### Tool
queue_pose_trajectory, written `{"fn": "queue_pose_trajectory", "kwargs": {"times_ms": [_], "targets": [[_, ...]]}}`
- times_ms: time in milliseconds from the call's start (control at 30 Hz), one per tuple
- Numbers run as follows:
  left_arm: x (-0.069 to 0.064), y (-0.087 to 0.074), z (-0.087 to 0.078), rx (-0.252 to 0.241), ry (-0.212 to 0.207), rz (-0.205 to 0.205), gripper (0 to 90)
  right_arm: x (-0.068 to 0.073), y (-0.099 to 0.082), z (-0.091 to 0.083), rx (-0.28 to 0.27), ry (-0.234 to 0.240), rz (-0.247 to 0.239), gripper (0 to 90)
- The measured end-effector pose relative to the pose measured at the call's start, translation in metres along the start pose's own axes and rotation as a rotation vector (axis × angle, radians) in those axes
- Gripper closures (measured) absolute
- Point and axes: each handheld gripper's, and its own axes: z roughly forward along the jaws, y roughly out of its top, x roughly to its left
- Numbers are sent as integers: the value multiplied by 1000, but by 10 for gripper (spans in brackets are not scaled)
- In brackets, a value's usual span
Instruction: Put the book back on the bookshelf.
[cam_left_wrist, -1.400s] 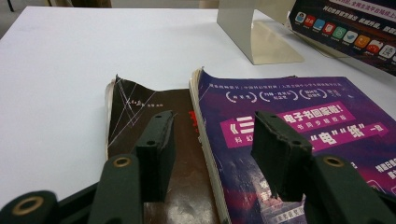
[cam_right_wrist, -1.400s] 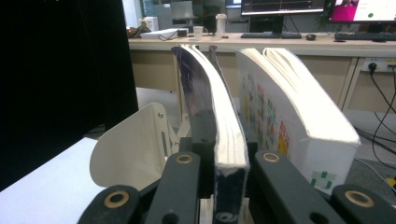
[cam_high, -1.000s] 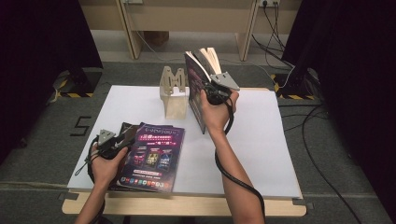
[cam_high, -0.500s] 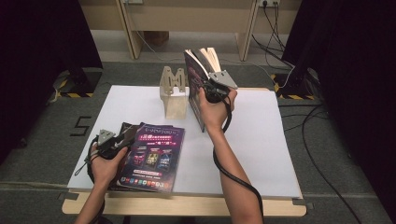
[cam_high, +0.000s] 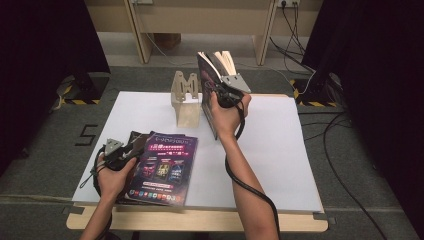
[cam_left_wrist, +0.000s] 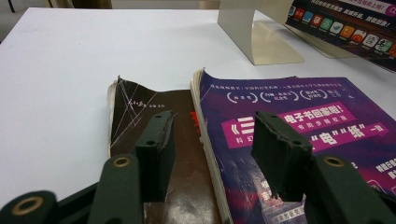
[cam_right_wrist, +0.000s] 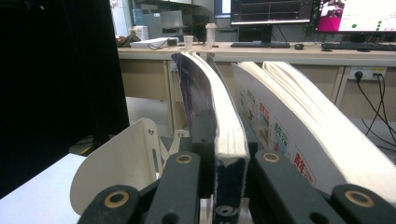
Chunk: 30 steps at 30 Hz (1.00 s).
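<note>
- Hidden or unclear: the right gripper (cam_high: 223, 95) was largely covered by the hand around it in the high view; in the right gripper view its jaws were clamped on the spine edge of an upright book (cam_right_wrist: 219, 126), whose lower end was cut off by the frame. The small print on the purple magazine (cam_left_wrist: 299, 135) could not be read.
- A second upright book (cam_right_wrist: 299, 135) stood just beside the clamped one; whether the two touched could not be told.
- Left gripper (cam_left_wrist: 210, 140): jaws stood apart, one over a dark booklet (cam_left_wrist: 154, 154), the other over the purple magazine lying on top of it; whether the pads touched the covers could not be told.
- Surface: a white table (cam_high: 280, 150), with a pale bookend (cam_high: 185, 97) standing just left of the held book, near the far edge.
- Room: grey carpet, black curtains at both sides, cables on the floor at right; desks with monitors beyond.
- Against the earlier frames: both hands, the books and the magazine lay as before, and the clamp was unchanged.
</note>
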Motion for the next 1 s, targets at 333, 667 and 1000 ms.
{"fn": "queue_pose_trajectory", "kwargs": {"times_ms": [333,667,1000], "targets": [[0,0,0,1,-1,1,482,1,-2,3,-3,-10,11,847],[0,0,0,-4,0,-2,483,4,-7,7,-9,-28,7,847],[0,0,0,-1,0,-1,483,6,-11,11,-1,-33,5,846]]}}
